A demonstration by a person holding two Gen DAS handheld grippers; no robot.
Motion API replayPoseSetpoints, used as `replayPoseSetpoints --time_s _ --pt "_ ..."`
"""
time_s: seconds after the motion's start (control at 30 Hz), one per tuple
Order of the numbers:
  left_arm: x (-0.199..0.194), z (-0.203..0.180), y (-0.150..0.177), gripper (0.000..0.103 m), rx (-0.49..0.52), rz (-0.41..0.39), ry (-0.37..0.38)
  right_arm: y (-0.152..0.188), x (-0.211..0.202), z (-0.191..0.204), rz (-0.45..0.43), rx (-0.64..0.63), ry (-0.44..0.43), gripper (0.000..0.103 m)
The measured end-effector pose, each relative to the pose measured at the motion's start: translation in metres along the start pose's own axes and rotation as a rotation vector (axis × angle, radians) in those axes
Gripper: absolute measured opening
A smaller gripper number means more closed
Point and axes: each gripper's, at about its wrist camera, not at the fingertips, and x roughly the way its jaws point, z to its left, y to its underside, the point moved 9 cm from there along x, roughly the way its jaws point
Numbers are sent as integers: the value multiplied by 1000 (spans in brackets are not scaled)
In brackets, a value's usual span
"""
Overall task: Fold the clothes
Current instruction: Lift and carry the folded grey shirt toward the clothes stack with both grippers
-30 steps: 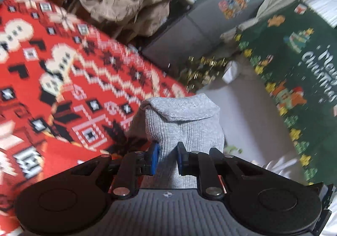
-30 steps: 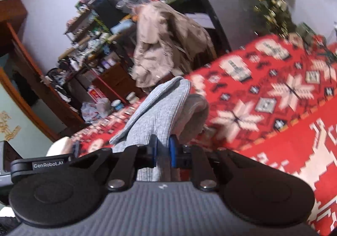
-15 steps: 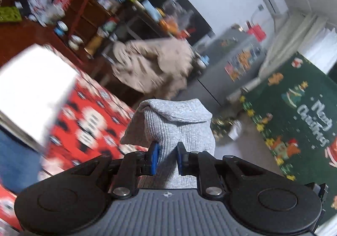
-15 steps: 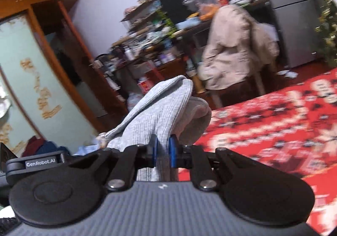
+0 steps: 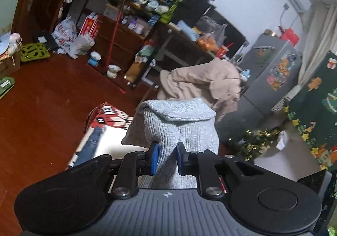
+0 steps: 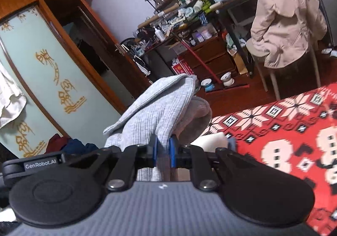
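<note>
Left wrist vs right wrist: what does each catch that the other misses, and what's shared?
Left wrist only: grey fridge and green Christmas hanging. Right wrist only: wooden wardrobe door with gold characters. Both: a gripper, left and right, shut on grey knit garment, the beige coat and the red patterned blanket.

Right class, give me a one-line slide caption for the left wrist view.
Left gripper pinches a grey ribbed garment, lifted above a red patterned blanket.

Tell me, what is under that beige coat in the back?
The beige coat is draped over a chair; its pale legs and part of the round seat show below the hem. The chair's back is covered by the coat, so it cannot be seen.
</note>
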Motion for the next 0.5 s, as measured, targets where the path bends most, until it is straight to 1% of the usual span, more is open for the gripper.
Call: replayPoseSetpoints --time_s 0.13,0.23,0.33,0.5 --pt "26 24 -5 17 -18 39 -27 3 37 -12 21 27 13 13" --pt "42 33 -2 17 -16 71 -46 9 62 -29 47 49 30 13" --pt "54 40 3 17 -1 94 -66 18 81 -48 68 66 55 13" --pt "70 53 9 17 13 121 -109 29 105 -76 95 82 63 14"
